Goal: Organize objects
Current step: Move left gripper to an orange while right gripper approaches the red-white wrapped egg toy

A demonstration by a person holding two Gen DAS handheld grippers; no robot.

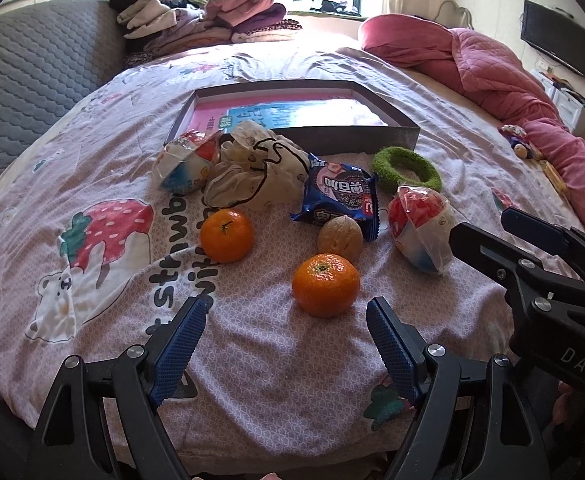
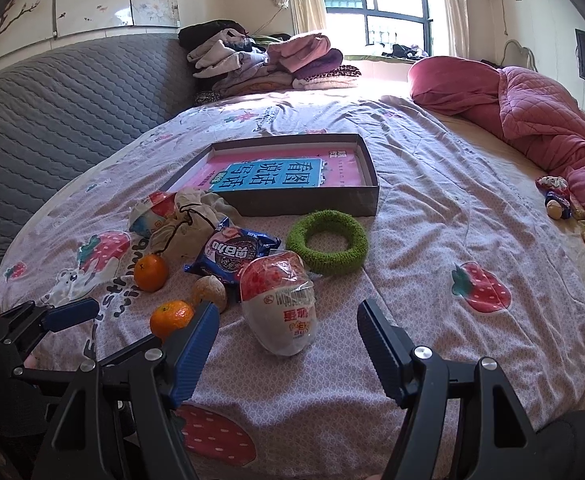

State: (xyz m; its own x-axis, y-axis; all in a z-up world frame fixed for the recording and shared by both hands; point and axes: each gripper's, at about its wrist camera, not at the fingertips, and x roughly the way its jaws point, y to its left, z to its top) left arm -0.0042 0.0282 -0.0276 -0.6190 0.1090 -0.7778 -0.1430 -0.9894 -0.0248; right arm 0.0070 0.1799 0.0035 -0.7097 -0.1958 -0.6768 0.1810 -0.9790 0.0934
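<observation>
Right wrist view: my right gripper (image 2: 288, 344) stands spread wide, holding nothing. The egg-shaped snack pack (image 2: 282, 304) lies on the bedsheet (image 2: 432, 240) straight ahead, centred between my fingers and just beyond the tips. Its long axis runs roughly along my approach line, tilted slightly left at the far end, so the jaws would close across its narrow width. The open box (image 2: 366, 200) sits well beyond it, past the green ring (image 2: 326, 242).

Left wrist view: my left gripper (image 1: 286, 324) is also spread and empty. The near orange (image 1: 326, 284) lies ahead and right of centre, close to my right finger, not between the pads.

Judgement: right hand is better aligned with its target; a straight advance should seat the pack. Left needs a rightward shift first.
</observation>
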